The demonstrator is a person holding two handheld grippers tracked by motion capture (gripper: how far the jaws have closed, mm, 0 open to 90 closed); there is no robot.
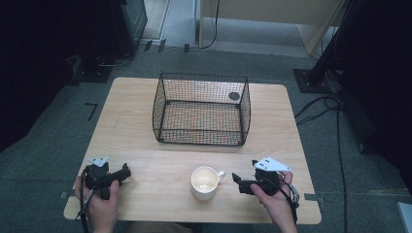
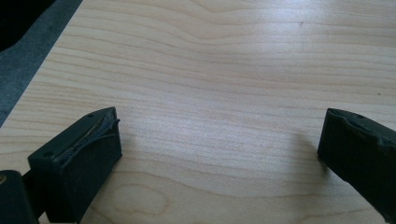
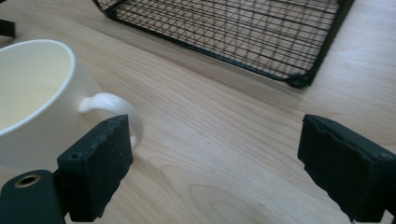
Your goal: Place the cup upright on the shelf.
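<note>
- Right gripper view: right gripper point(image 3: 212, 163) jaws wide apart, gripping nothing, low over pale wooden table point(image 3: 224, 140).
- Left gripper point(image 2: 219, 154) jaws likewise spread, bare wood between.
- White ceramic mug point(image 1: 206, 182) upright between both grippers, handle toward right gripper, just beside its left jaw, untouched.
- Black wire mesh basket point(image 1: 201, 109) beyond, apparently empty.
- Probably nothing started yet.

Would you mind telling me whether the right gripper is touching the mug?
Apart. The high view shows bare table between the right gripper and the mug, whose handle points toward it.
</note>
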